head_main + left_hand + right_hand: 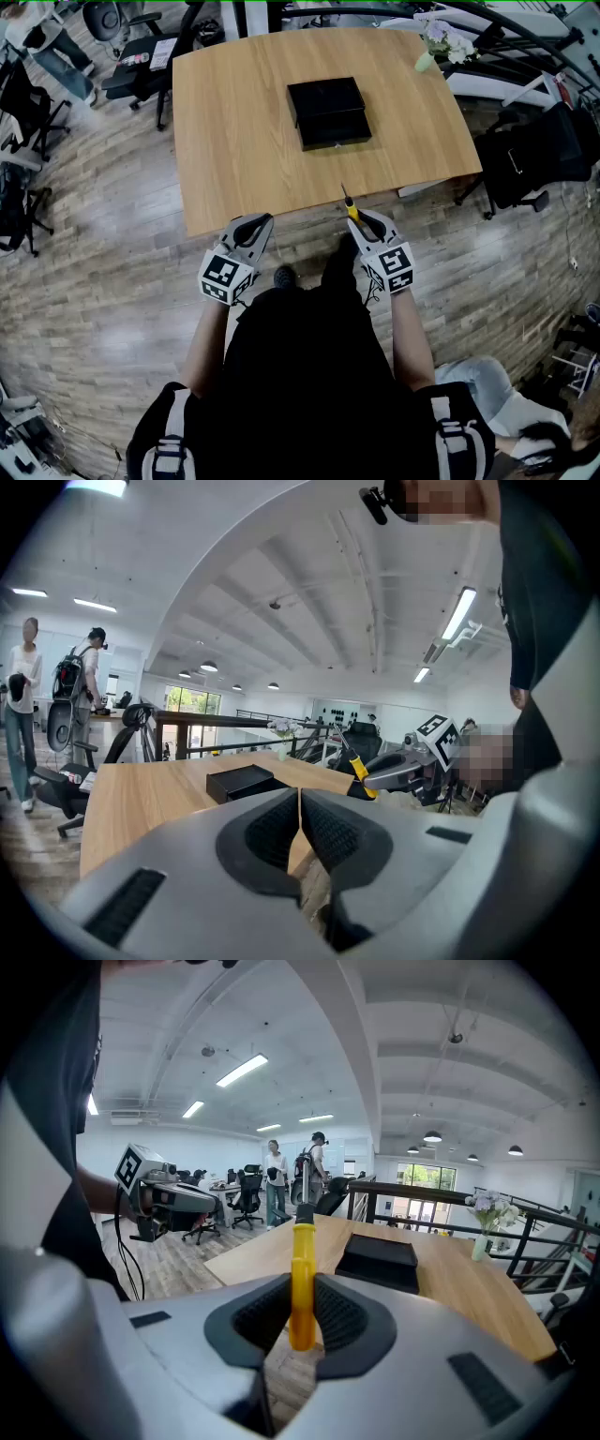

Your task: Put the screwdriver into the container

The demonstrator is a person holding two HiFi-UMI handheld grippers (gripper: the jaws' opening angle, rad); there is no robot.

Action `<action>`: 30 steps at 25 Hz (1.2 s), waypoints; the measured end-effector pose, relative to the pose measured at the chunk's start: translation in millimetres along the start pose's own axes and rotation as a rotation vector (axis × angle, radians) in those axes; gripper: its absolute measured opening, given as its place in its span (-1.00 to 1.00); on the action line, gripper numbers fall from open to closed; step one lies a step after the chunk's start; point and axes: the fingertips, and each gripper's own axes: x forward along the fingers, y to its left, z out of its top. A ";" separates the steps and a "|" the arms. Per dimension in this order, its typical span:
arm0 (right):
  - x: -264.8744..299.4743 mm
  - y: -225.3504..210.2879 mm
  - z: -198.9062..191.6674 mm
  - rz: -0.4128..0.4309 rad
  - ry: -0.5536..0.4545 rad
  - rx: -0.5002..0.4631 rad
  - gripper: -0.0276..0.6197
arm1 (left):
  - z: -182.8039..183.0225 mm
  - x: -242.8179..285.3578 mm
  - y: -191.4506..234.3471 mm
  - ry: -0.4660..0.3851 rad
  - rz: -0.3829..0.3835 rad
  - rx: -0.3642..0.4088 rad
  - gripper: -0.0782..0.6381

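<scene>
Carry step: the right gripper (364, 223) grips the screwdriver (302, 1279) by its yellow handle between part-closed fingers (345, 1321), with the shaft pointing ahead at the worktop's (234, 141) near edge. The next move calls for a forward reach to the black container (328, 111), well apart at mid-worktop. The left gripper (300, 832), its fingers together and empty, is held level alongside, before the body.

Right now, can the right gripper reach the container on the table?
Probably yes. The right gripper, holding the screwdriver, sits at the near edge of the table, and only bare wood lies between it and the container. The left gripper is off to the side.
</scene>
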 end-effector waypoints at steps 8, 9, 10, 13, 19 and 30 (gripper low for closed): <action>-3.0 4.5 3.8 0.022 -0.028 0.028 -0.64 | -0.1 -7.4 -3.5 -0.006 0.016 -0.004 -0.70; -3.3 5.4 4.2 0.026 -0.035 0.033 -0.64 | -1.7 -9.1 -4.1 -0.005 0.019 -0.005 -0.70; -3.4 6.3 5.0 0.029 -0.039 0.033 -0.64 | -2.6 -10.6 -4.4 -0.004 0.022 -0.006 -0.70; -3.1 8.2 9.6 0.039 -0.042 0.021 -0.64 | -3.0 -14.4 -3.1 0.002 0.030 -0.006 -0.70; 0.0 10.5 10.6 0.050 -0.036 0.002 -0.64 | -4.1 -16.7 -0.7 0.002 0.040 -0.009 -0.70; -0.6 -1.8 8.9 0.050 -0.030 -0.016 -0.64 | -1.8 -7.6 -4.7 0.003 0.046 -0.008 -0.70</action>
